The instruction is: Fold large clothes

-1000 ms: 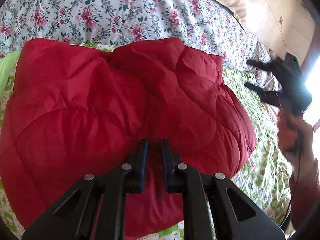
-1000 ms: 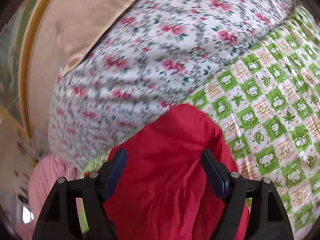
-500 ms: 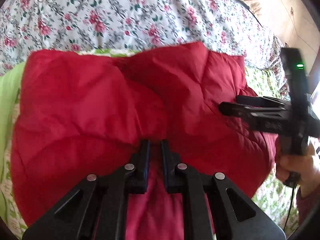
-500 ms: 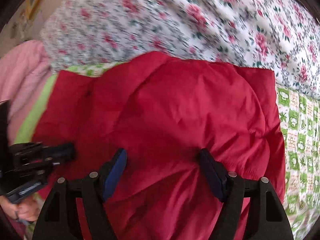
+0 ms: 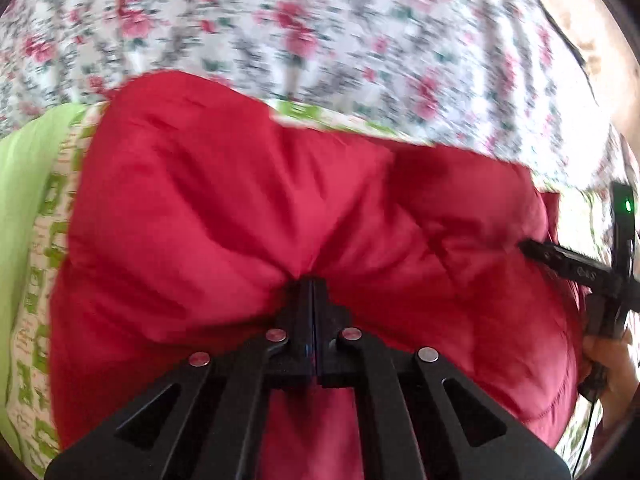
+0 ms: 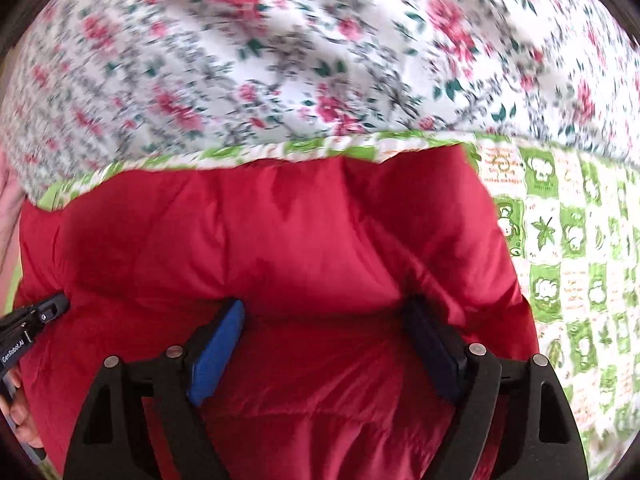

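A puffy red quilted jacket [image 5: 248, 216] lies folded on the bed; it also fills the lower right wrist view [image 6: 280, 248]. My left gripper [image 5: 313, 284] is shut, its tips pinching a fold of the red fabric at the near edge. My right gripper [image 6: 324, 312] is open, its blue-padded fingers [image 6: 218, 352] pressed down on the jacket with fabric bulging between them. The right gripper also shows at the right edge of the left wrist view [image 5: 532, 248], touching the jacket's right side. The left gripper's tip [image 6: 56, 304] shows at the left edge of the right wrist view.
The jacket rests on a green and white patterned sheet [image 6: 568, 248], also seen in the left wrist view [image 5: 44, 240]. A floral quilt [image 5: 320, 32] covers the bed behind it [image 6: 280, 60]. A beige wall [image 5: 580, 28] is at the far right.
My left gripper has closed from slightly open to shut on the jacket. My right gripper has come down onto the jacket's right side. Both views are blurred by motion.
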A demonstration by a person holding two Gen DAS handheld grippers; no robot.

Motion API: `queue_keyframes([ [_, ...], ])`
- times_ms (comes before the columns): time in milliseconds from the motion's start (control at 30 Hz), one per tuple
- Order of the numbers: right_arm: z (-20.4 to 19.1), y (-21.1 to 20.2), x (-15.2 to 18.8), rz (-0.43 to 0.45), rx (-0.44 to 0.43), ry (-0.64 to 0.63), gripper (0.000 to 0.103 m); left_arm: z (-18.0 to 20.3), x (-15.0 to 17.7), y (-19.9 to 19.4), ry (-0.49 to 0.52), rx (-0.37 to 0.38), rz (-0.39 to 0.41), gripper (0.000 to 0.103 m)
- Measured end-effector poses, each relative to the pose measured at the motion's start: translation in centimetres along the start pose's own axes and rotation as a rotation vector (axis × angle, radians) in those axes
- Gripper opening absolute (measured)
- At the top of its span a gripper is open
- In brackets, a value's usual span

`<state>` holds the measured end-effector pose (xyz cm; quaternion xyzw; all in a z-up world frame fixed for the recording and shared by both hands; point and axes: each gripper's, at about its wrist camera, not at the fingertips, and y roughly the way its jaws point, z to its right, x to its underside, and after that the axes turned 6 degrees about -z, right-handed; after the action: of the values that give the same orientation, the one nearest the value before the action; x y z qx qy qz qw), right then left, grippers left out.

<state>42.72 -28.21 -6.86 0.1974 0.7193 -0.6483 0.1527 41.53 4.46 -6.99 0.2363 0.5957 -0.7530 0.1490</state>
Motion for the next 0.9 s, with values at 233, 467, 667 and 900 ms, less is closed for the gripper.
queue_keyframes([
  [233,0.9,1.7,-1.4,-0.019,-0.022,0.029,0.087,-3.3,0.4,1.0,-0.073,-0.021,-0.039,0.002],
  [467,1.5,1.5,-2.9,-0.028,-0.073,0.057,0.088,-2.5,0.5,0.1,-0.046,-0.055,-0.055,0.002],
  [667,3.5,-3.2,-1.8,0.036,-0.124,0.085,0.089,-1.7,1.9,-3.5,-0.020,-0.014,-0.017,0.014],
  [900,5.7,-5.7,1.5,0.019,-0.145,0.089,0.090,-2.0,4.9,-8.4,-0.025,0.019,0.048,0.049],
])
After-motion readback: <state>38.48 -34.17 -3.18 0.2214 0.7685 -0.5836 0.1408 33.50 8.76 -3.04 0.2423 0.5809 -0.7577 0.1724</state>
